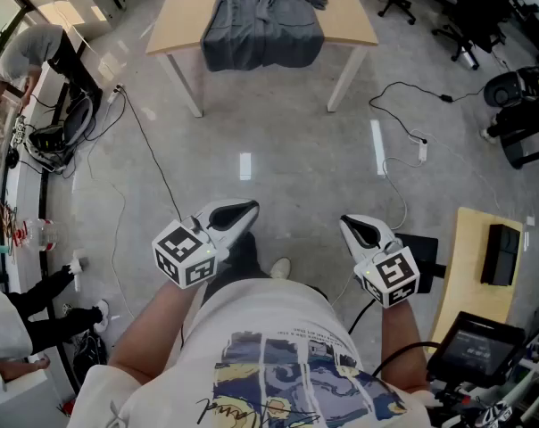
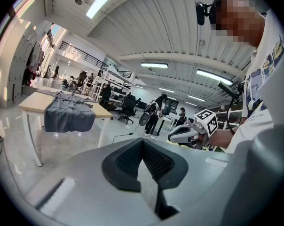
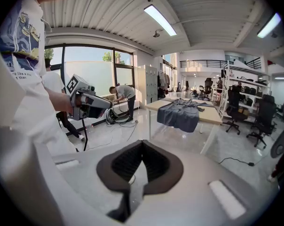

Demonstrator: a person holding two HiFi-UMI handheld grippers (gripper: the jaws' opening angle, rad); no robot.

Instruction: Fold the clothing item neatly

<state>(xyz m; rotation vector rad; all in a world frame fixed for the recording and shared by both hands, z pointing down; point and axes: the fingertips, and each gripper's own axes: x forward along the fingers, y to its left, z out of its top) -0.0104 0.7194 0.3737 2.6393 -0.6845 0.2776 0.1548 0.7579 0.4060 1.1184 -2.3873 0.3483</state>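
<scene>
Garment [image 1: 262, 25] lengthwise, hem over table [image 1: 185, 20] edge

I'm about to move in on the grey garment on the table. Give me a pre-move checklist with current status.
1. Left gripper empty: ok, jaws together with nothing between them.
2. Right gripper empty: ok, jaws together with nothing between them.
3. Grey garment within reach: not ok, the table stands well ahead across the floor.
4. Garment flat on the table: not ok, its lower part hangs over the near edge.
5. Way to the table: ok, a black cable lies to the left and a white cable to the right, with bare floor between.
</scene>
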